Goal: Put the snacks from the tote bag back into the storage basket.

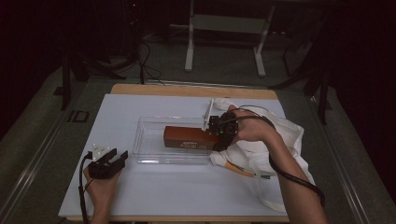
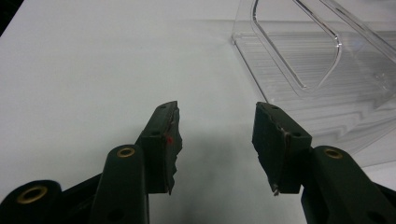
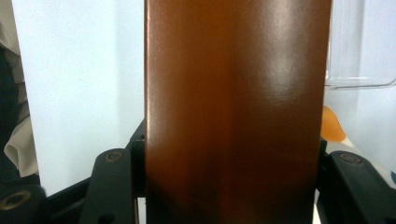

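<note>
A long brown box (image 1: 187, 138) hangs over the right half of a clear plastic bin (image 1: 149, 147) in the high view. My right gripper (image 1: 219, 135) is shut on the box's right end, its jaws pressing both sides of the brown box (image 3: 233, 112) in the right gripper view. At the lower left of the white board, my left gripper (image 1: 114, 156) rests on the surface. Its jaws stand open with nothing between them, as the left gripper (image 2: 215, 135) shows in its own view, pointing toward the bin's near corner (image 2: 299, 60).
A white cloth bag (image 1: 266, 149) lies crumpled at the board's right side, with an orange item (image 1: 238, 169) poking out by the bin's right corner. The white board (image 1: 163, 191) covers a wooden table. A white stand (image 1: 224, 28) stands on the floor behind.
</note>
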The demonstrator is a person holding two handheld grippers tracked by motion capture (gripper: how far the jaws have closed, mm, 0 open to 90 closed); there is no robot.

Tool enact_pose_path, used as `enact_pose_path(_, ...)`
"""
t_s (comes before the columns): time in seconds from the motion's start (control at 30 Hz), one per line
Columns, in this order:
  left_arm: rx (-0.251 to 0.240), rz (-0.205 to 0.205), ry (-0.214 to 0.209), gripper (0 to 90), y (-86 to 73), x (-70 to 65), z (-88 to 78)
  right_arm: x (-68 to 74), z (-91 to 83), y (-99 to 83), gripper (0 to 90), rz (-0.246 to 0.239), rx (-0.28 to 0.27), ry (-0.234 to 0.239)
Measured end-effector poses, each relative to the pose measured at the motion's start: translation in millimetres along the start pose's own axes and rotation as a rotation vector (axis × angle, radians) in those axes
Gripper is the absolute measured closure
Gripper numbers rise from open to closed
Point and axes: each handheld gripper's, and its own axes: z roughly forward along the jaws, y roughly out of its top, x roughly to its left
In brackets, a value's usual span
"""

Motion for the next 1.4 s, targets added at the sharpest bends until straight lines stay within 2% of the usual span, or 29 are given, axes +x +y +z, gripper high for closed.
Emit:
enact_pose_path(0.8,-0.001,-0.005,-0.003,51.6,0.0,0.5,0.0,-1.5,8.4,15.4,43.2,-0.021,0.024,0.02)
enact_pose_path(0.87,-0.002,-0.006,-0.003,51.6,0.0,0.5,0.0,-2.5,9.5,16.5,43.2,-0.034,0.016,0.021)
enact_pose_path(1.4,-0.004,-0.007,-0.003,51.6,-0.1,0.6,-0.2,-3.0,16.8,24.7,43.2,-0.038,0.027,0.034)
